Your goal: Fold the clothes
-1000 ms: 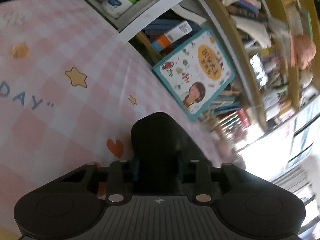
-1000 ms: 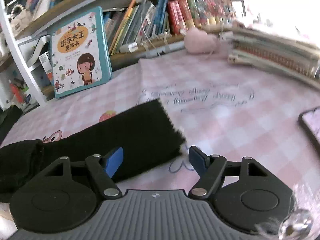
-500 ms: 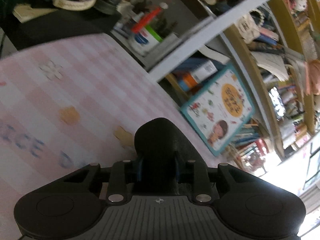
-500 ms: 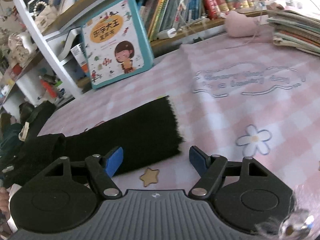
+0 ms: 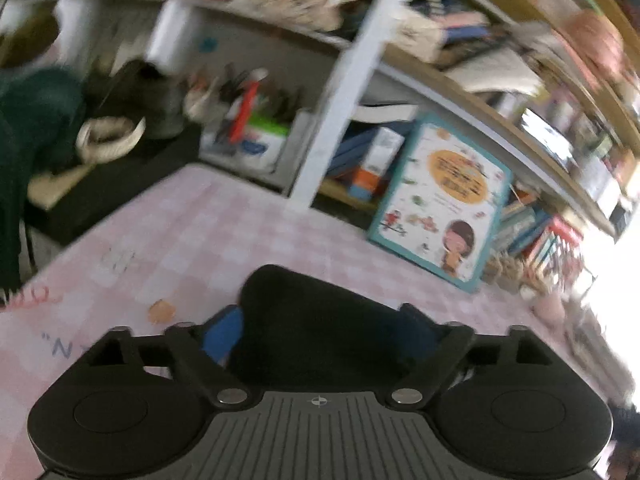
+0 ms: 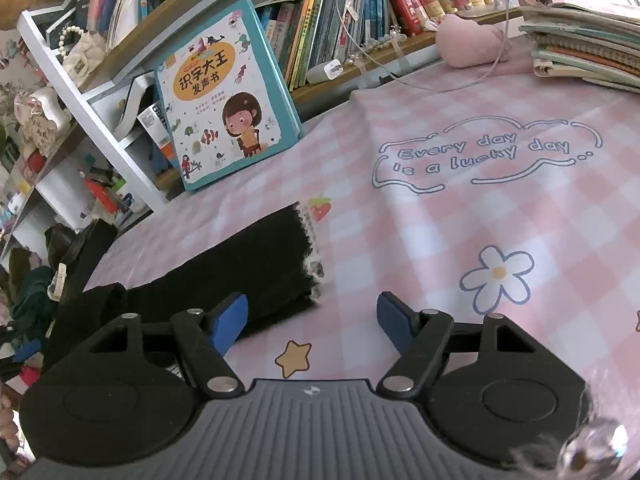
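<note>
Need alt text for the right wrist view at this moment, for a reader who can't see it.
The right tool, jaws open and empty, hovers over a pink checked tablecloth beside the frayed end of a long black garment lying flat. Behind, a teal children's book leans against a crowded bookshelf, with stacked notebooks far right.

- Tablecloth [image 6: 460,220]: pink-and-white check, blue lettering.
- Garment [image 6: 240,264]: black, pale frayed edge.
- Book [image 6: 224,96]: teal border, orange title patch.
- Gripper pads [image 6: 230,318]: blue.
</note>
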The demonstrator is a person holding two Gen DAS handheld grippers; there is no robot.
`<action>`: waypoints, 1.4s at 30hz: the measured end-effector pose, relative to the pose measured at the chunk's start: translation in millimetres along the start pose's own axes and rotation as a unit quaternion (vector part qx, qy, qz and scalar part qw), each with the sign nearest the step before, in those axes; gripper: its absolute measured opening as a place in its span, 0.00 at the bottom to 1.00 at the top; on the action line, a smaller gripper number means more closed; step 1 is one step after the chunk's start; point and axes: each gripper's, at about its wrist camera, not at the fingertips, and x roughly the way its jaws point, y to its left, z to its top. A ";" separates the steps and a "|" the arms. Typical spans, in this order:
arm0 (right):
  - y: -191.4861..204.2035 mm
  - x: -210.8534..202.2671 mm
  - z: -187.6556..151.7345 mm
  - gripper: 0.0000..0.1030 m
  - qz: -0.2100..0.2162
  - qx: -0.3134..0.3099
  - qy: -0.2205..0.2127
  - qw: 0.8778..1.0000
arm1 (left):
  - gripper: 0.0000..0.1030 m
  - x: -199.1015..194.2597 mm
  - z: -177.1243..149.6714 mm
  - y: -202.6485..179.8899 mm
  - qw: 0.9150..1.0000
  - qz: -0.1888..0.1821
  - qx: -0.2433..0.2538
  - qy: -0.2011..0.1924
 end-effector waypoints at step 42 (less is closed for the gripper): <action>-4.4 47.7 28.8 0.28 0.034 0.065 0.057 0.996 | 1.00 50.0 -81.4 -206.2 0.904 -0.099 0.416 0.022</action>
